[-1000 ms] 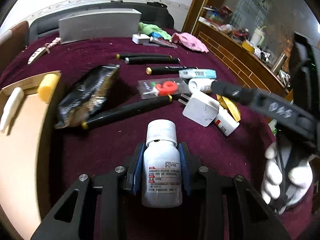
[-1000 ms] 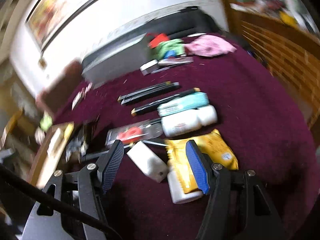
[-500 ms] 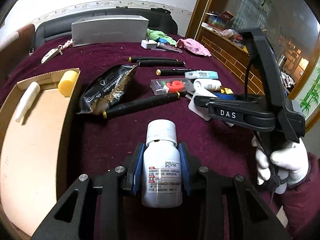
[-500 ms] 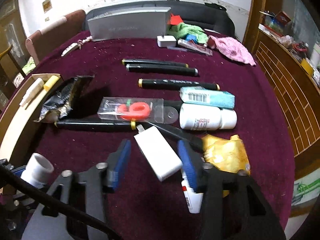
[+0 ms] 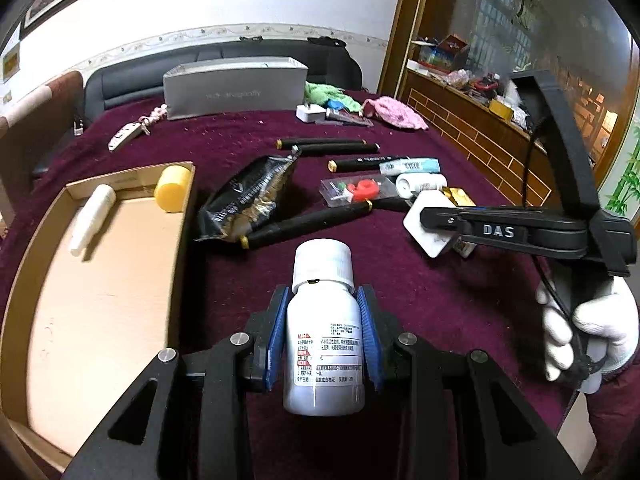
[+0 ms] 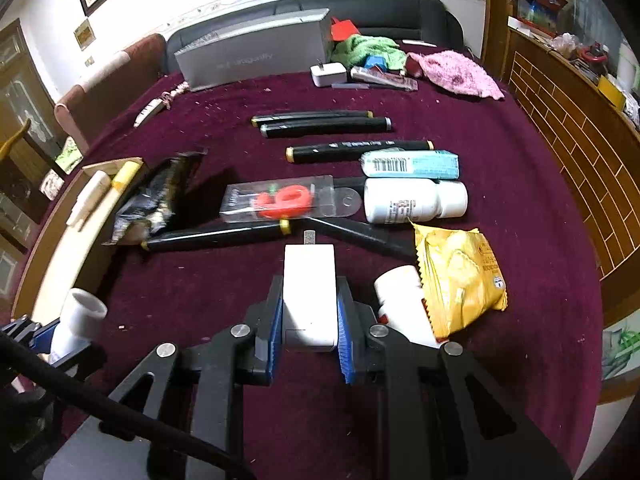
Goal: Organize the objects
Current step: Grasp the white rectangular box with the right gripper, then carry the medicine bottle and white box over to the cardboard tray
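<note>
The left gripper (image 5: 322, 332) clamps a white plastic pill bottle (image 5: 323, 344) near the cardboard tray (image 5: 24, 248); the right gripper (image 6: 309, 320), jaws closing, presses a white rectangular charger plug (image 6: 309, 288).

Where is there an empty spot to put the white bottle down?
Most of the cardboard tray floor is bare, below the yellow cylinder and white tube. The red cloth in front of the black marker is bare too. It is crowded around the charger and yellow packet.
</note>
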Tool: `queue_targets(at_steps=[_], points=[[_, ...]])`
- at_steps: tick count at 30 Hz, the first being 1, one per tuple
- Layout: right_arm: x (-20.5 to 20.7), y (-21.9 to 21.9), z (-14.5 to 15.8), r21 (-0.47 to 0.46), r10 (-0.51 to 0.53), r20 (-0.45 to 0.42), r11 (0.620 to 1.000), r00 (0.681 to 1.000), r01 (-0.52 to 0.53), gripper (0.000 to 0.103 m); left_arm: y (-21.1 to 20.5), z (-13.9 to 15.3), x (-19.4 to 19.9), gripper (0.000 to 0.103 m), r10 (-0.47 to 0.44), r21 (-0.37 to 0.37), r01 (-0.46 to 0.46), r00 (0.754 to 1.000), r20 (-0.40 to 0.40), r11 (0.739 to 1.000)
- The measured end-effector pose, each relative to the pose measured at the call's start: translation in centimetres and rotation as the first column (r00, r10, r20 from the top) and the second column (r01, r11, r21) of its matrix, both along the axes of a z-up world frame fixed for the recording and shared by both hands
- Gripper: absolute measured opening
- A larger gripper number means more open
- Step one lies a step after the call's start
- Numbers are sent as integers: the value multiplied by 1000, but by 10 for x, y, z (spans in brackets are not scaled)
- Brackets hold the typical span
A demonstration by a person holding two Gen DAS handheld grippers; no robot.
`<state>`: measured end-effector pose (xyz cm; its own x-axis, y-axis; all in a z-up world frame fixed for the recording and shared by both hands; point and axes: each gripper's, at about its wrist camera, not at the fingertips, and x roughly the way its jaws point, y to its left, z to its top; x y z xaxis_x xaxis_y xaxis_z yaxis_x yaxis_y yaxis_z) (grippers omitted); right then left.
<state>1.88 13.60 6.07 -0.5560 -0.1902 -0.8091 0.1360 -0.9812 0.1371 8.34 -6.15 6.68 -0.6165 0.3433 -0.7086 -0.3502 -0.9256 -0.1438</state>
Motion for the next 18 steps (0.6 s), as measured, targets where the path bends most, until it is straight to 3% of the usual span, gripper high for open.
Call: queue_targets(at_steps=[18], points=[[39,-89,52,28,136,-83,991,987,-134,20,-68,22,25,29,111,14,-110,990,-87,994]])
